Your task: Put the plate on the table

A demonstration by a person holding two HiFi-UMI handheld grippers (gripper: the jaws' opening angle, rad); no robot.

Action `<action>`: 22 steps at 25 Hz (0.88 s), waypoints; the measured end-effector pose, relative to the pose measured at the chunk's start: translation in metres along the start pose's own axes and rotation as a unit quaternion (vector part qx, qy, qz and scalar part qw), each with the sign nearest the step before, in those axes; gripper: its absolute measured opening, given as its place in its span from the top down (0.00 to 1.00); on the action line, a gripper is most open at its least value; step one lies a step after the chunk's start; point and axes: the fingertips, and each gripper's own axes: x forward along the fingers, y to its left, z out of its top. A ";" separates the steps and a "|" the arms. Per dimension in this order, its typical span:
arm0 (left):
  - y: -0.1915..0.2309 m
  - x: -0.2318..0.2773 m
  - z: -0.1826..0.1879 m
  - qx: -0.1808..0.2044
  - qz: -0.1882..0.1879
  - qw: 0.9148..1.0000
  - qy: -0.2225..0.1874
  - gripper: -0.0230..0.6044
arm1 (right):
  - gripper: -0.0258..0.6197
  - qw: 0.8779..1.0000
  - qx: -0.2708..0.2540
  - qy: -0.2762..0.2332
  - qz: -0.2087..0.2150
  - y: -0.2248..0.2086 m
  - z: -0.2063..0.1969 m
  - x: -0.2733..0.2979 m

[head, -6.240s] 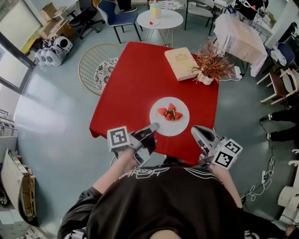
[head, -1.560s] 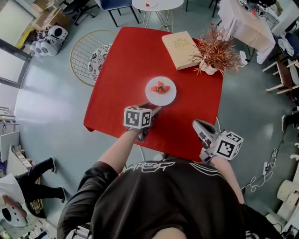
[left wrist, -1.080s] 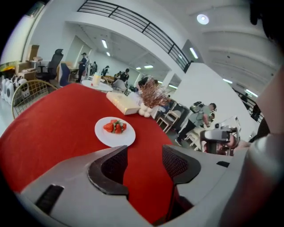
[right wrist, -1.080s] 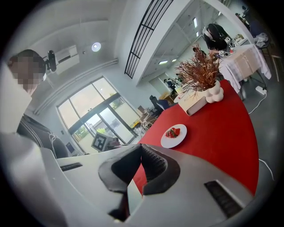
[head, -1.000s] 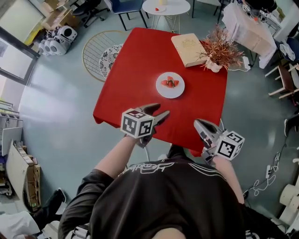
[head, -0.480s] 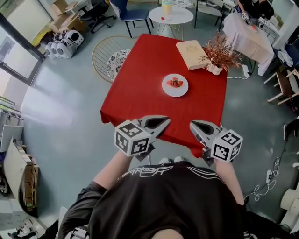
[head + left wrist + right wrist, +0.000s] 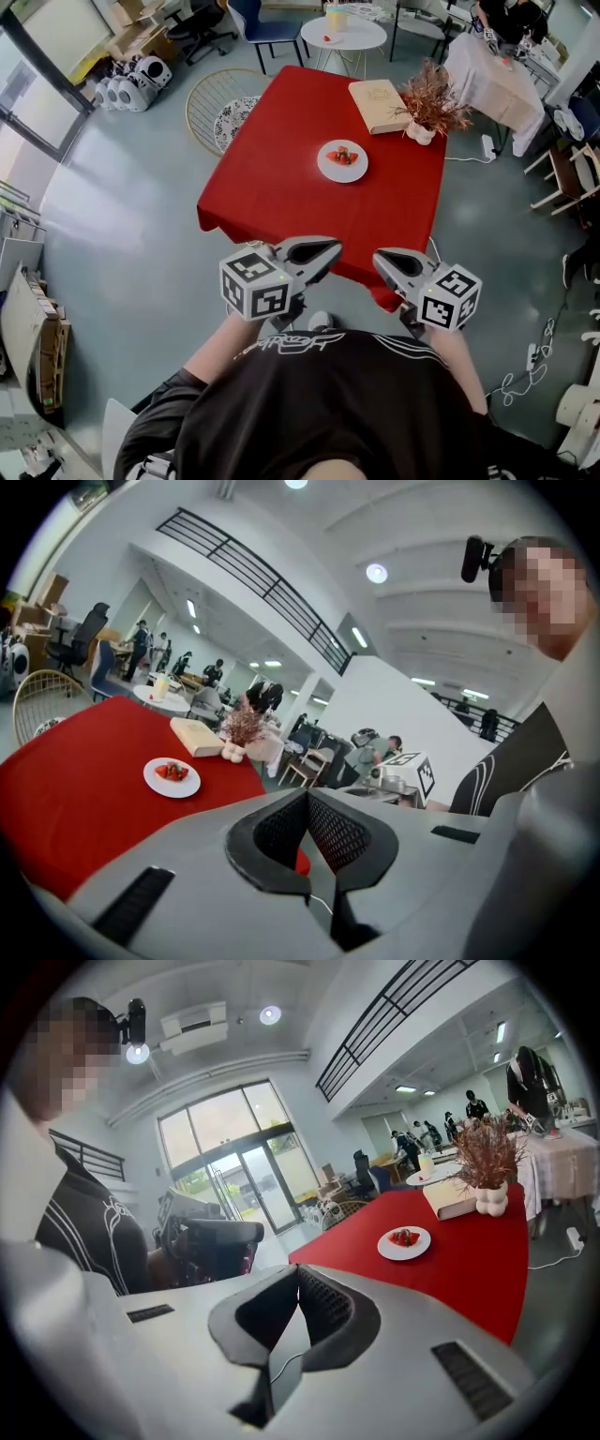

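- The left gripper (image 7: 330,249) has its jaws pressed together with nothing between them. A second ago they stood wide, a little back from the plate, so they have let go and then closed on air.
- The right gripper (image 7: 379,259) is also closed and empty, its jaws meeting at the tips.
- Both grippers have drawn back and upward from over the worktop. They now sit side by side just in front of the person's chest, at the near edge of the red cloth as the head view shows it.
- The plate (image 7: 325,165) stands flat on the red-clothed worktop (image 7: 272,178), about its middle and well in from every edge. It is well apart from both grippers. Its strawberries (image 7: 343,156) are heaped at its centre.
- Past the plate, towards the far right corner, lie a closed book (image 7: 378,93) and a small white vase (image 7: 419,134) of dried twigs. Both are apart from the plate.
- Judging by this, the placing looks done: the plate rests by itself and nothing holds it. All that seems left is to keep the grippers clear of the worktop.
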 end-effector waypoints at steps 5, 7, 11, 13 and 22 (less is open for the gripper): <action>-0.045 0.015 -0.010 0.023 0.011 1.000 0.005 0.95 | 0.95 1.000 0.006 -0.016 0.011 0.010 -0.008 -0.045; -0.062 0.015 -0.012 0.012 0.007 1.000 -0.001 0.95 | 0.95 0.999 0.024 -0.027 0.026 0.017 -0.008 -0.060; -0.090 0.015 -0.014 0.009 0.007 1.000 -0.007 0.95 | 0.95 0.999 0.015 -0.038 0.030 0.026 -0.006 -0.088; -0.098 0.016 -0.020 0.016 0.016 1.000 -0.005 0.95 | 0.95 0.999 0.007 -0.039 0.028 0.028 -0.011 -0.097; -0.130 0.025 -0.032 0.020 0.017 1.000 -0.005 0.95 | 0.95 0.998 -0.012 -0.044 0.031 0.038 -0.020 -0.123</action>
